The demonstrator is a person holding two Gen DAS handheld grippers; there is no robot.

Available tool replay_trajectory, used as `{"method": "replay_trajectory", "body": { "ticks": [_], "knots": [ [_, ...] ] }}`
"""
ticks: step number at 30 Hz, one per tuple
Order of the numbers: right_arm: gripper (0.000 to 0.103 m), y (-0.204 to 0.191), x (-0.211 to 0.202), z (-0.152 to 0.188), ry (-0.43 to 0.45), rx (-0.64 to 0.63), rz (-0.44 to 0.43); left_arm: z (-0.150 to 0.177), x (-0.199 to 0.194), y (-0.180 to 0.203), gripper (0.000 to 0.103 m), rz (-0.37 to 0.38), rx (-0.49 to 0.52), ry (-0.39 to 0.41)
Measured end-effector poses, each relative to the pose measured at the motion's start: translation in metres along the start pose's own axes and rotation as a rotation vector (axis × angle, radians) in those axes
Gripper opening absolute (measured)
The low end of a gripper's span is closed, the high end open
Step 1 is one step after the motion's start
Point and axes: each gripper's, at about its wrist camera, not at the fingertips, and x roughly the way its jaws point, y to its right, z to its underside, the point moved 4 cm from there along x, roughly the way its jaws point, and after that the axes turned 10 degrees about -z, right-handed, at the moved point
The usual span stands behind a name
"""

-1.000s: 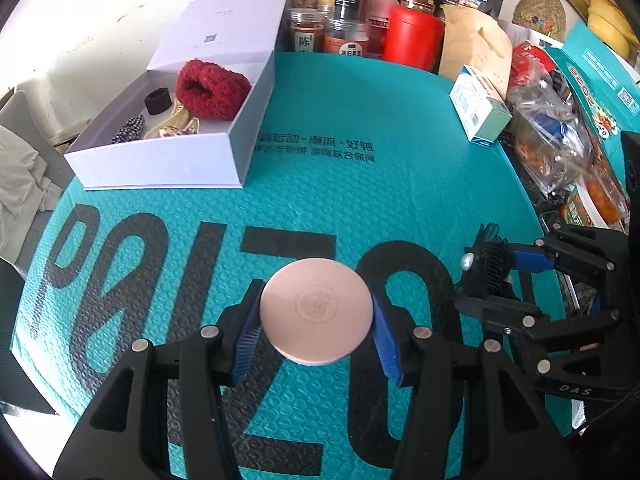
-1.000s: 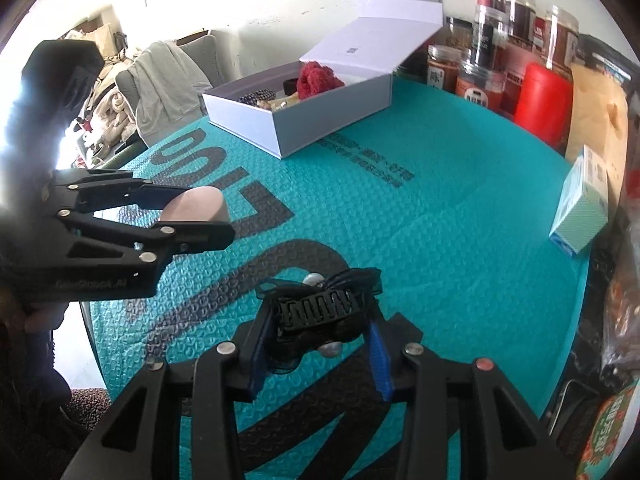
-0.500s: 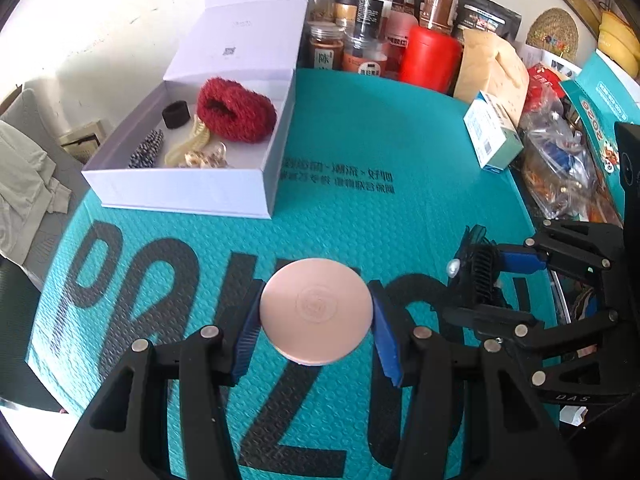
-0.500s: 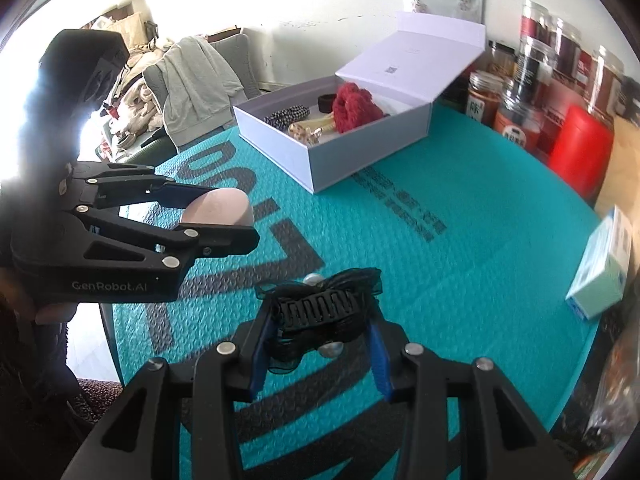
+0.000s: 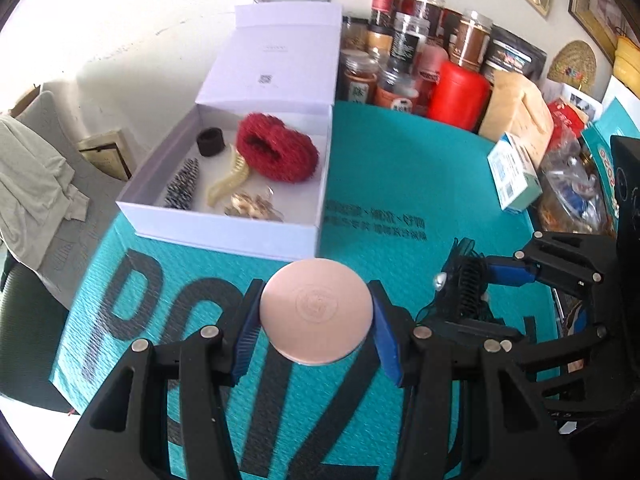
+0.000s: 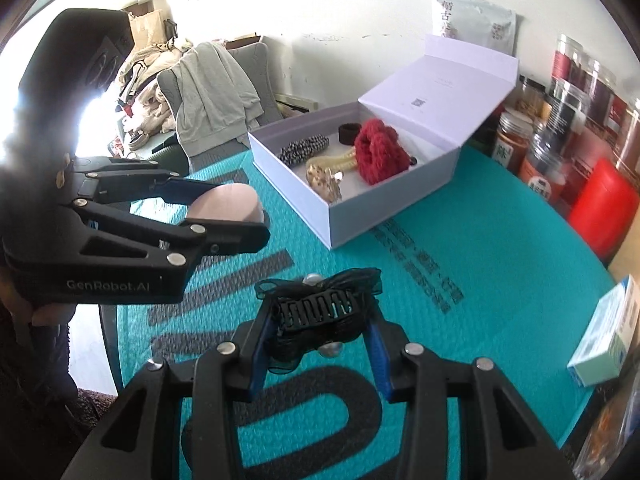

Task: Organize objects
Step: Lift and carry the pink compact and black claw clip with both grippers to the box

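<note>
— Teal bubble mat covers the table; we see bare room between the white box and the jars at the far edge.

— We agree. The box sits open, lid tilted back, near the mat's left edge (red scrunchie, cream clip and black band inside, with free floor at its front right).

— Our left gripper clamps the round pink compact by its rim, held above the mat just before the box's front wall.

— Our right gripper pinches the black hair clip, lifted over the mat, right of the compact.
</note>
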Motion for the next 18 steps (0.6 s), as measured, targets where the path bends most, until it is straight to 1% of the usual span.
{"method": "replay_trajectory", "body": {
  "ticks": [8,18],
  "knots": [
    [0.042,0.001,0.001,-0.031,0.029,-0.032,0.002,-0.023,0.001,-0.025,0.049,-0.018,-0.019,0.011],
    [0.042,0.007,-0.001,-0.07,0.071,-0.077,0.021,-0.058,0.001,-0.049,0.049,-0.06,-0.018,0.06]
  ]
}}
